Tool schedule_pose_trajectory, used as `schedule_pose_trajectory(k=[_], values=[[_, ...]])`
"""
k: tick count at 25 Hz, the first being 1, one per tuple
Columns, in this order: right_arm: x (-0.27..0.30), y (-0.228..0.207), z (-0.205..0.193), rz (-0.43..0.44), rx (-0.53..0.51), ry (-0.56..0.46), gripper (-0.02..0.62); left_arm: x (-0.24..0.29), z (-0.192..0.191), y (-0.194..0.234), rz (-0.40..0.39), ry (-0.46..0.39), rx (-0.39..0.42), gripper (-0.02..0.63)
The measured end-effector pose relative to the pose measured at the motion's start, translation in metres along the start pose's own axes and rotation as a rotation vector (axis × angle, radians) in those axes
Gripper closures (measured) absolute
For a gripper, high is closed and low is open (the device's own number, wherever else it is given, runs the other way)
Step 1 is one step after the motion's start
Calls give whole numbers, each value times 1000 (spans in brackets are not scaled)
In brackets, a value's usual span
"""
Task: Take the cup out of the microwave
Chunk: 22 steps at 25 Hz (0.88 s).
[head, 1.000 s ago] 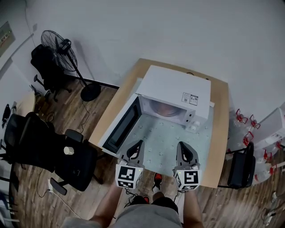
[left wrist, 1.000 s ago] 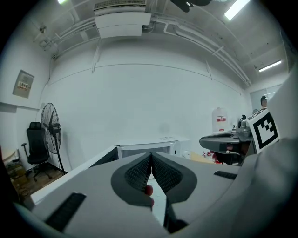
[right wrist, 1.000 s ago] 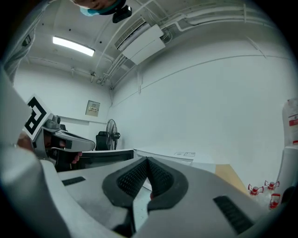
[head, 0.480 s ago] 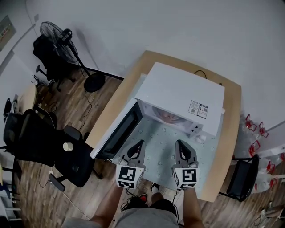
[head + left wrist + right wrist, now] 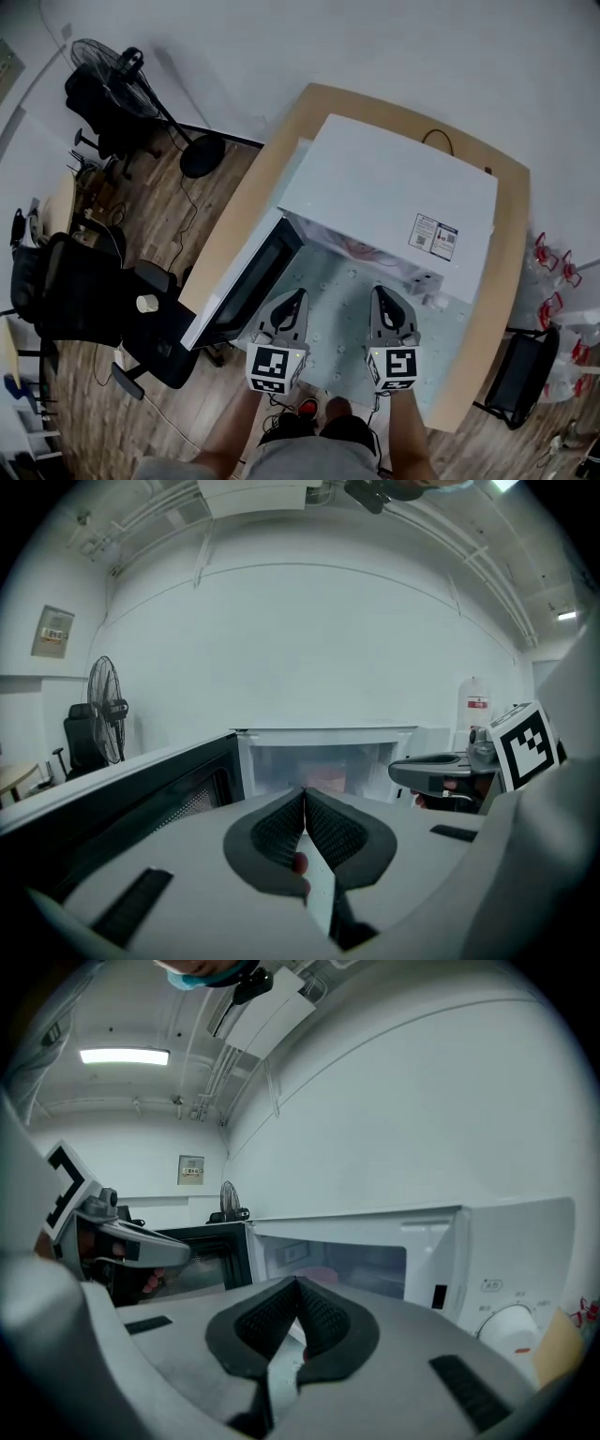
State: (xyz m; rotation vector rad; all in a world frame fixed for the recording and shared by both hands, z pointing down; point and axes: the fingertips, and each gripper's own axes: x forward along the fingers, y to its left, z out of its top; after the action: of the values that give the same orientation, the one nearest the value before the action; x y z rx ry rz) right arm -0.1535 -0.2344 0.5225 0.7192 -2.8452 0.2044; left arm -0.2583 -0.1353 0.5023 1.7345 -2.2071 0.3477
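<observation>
Your left gripper (image 5: pixel 298 296) and right gripper (image 5: pixel 379 292) both have their jaws pressed together, empty, side by side before the white box-shaped microwave (image 5: pixel 394 192). The reddish cup (image 5: pixel 324 780) sits inside it, behind the open dark-windowed door (image 5: pixel 246 286). Since a second ago, both grippers have drawn nearer the opening.

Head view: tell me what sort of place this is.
Probably an office or lab workroom rather than a home kitchen. The microwave sits on a plain wooden table against a bare white wall, with black office chairs and a pedestal fan on the wood floor beside it.
</observation>
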Motion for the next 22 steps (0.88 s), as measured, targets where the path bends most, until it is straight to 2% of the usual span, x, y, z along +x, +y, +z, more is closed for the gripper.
schedule_pose_trajectory(k=[7, 9, 14, 18, 22], values=[[34, -8, -11, -8, -1, 17, 566, 19, -11, 10, 9, 37, -20, 583], [45, -8, -14, 6, 3, 25, 468, 23, -15, 13, 12, 49, -24, 583], [69, -12, -20, 1, 10, 39, 306, 32, -22, 16, 8, 71, -36, 583], [87, -13, -26, 6, 14, 58, 257, 38, -28, 20, 13, 91, -35, 583], [100, -15, -29, 0, 9, 66, 242, 41, -33, 23, 22, 98, -39, 583]])
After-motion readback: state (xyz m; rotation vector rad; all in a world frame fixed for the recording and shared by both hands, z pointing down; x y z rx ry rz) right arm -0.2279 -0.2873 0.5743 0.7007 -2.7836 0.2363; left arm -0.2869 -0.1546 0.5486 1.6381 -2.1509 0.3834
